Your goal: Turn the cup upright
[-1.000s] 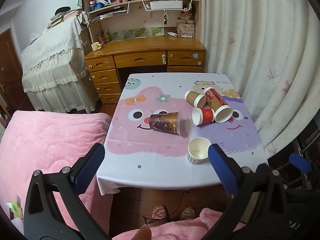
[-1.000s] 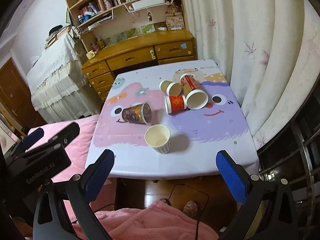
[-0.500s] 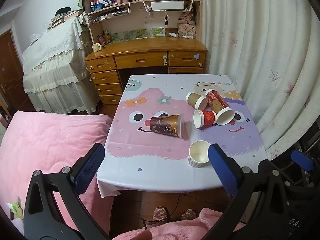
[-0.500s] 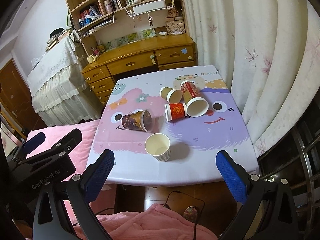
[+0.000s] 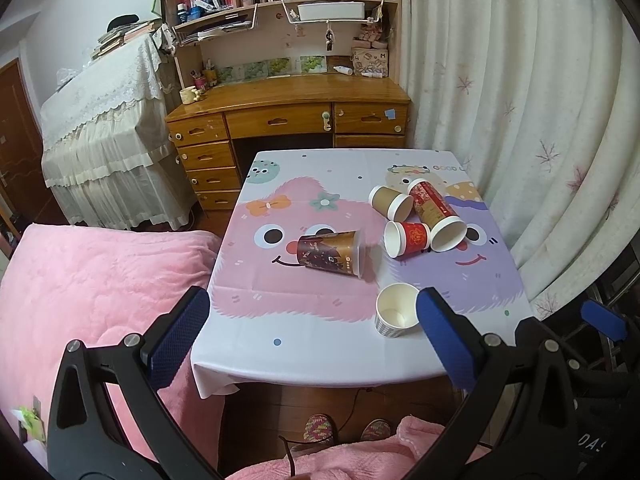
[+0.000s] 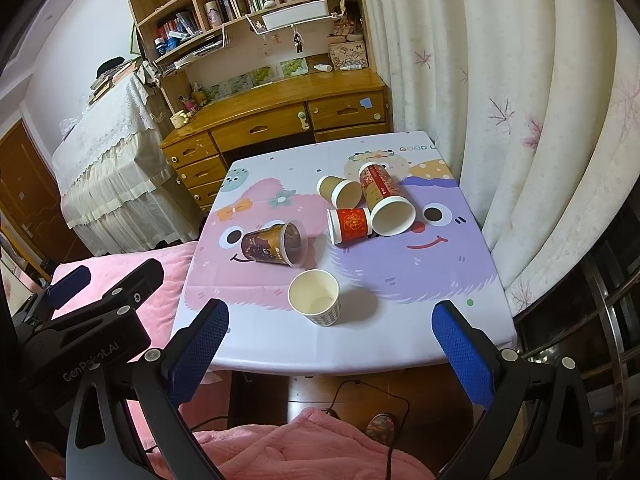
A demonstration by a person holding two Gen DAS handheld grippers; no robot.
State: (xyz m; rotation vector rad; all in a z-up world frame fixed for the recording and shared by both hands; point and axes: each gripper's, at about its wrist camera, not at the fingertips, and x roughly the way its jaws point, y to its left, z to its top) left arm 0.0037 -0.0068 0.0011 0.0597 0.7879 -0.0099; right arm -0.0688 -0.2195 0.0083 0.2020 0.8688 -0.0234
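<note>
I've pulled back from the table (image 5: 280,360); white cup (image 6: 314,298) stands upright, dark cup (image 6: 274,246) beside it lies tipped. Left gripper (image 5: 308,332) and right gripper (image 6: 328,344) both spread wide, empty.

The left gripper (image 5: 308,332) and right gripper (image 6: 330,344) are both hovering with fingers spread wide, gripping nothing, side by side

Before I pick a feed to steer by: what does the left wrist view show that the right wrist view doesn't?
Only the left view shows both slippered feet under the table and its own open tongs. Only the right view looks into the mouth of the dark tipped cup and shows the left unit's GenRobot.AI label. Both share the upright white cup, three tipped cups and the tablecloth.
</note>
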